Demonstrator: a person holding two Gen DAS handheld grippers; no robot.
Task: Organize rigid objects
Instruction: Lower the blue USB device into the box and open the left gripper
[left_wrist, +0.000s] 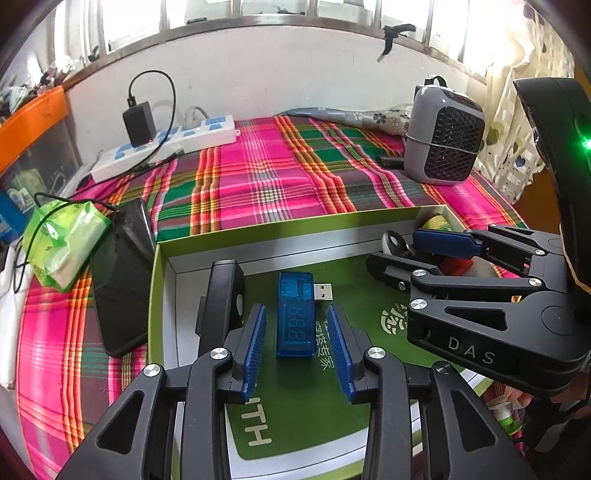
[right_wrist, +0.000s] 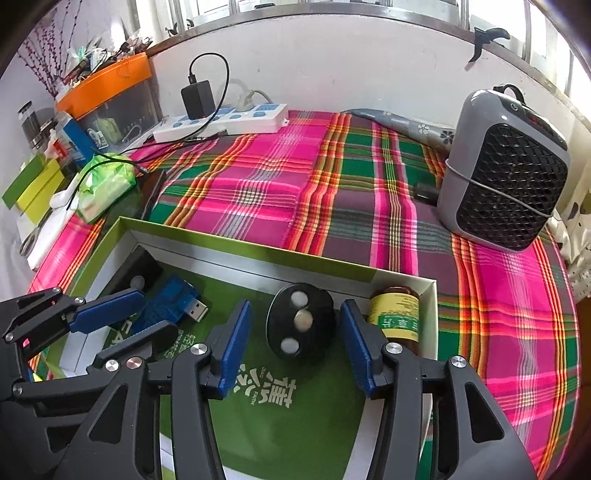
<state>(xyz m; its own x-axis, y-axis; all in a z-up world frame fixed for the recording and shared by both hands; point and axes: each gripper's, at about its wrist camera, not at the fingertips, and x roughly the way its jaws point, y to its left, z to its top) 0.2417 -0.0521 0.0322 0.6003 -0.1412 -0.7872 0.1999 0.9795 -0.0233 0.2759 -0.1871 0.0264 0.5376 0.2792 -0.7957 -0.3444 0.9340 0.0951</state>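
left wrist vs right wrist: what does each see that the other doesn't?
Left wrist only: the black phone lying beside the box, seen whole, and the black device by the box's left wall.

Right wrist only: the labelled brown bottle in the box corner, seen whole, and the black oval case between the open right hand-held gripper.

Both: green box, blue USB tester between the open left hand-held gripper, grey fan heater, white power strip, plaid cloth.
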